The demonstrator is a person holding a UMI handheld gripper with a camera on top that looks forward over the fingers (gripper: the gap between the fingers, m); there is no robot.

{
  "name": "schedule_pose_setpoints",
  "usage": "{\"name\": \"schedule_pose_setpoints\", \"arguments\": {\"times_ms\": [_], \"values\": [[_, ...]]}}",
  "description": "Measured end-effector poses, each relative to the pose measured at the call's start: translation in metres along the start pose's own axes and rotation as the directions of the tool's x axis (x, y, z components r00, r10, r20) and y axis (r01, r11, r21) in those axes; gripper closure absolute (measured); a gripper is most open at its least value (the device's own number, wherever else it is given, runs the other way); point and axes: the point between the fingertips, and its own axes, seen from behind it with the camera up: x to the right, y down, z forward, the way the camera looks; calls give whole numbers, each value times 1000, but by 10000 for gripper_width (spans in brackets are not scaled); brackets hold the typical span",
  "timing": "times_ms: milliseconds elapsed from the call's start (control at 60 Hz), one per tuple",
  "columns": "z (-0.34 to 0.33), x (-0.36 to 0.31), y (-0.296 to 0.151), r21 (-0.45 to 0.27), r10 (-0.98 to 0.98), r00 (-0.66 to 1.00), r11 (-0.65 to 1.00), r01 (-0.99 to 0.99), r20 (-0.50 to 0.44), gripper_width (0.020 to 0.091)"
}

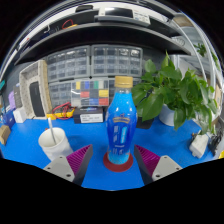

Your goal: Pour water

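Gripper view: bottle base partly hidden by the dark finger frames; label text unreadable. Gripper level, facing forward over the blue table; fingers spread, bottle standing upright between them with gaps either side. White cup to the left.

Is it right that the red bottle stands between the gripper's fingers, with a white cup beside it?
Not quite: the bottle is blue, not red, as the gripper view shows. It does stand between the gripper fingers, with the white cup beside it.

Upright blue bottle with yellow cap — on blue table, white cup just beside it.
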Motion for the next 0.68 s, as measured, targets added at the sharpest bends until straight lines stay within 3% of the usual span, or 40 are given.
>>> {"name": "schedule_pose_setpoints", "arguments": {"times_ms": [183,300,450,683], "values": [[-45,-24,1,-26,4,1000,1000,-4,-22,257],[-80,-47,-12,-12,6,999,1000,-6,-36,255],[-126,-99,-36,14,-1,1000,1000,1,18,249],[-172,-136,-59,41,-20,1000,999,21,-6,256]]}}
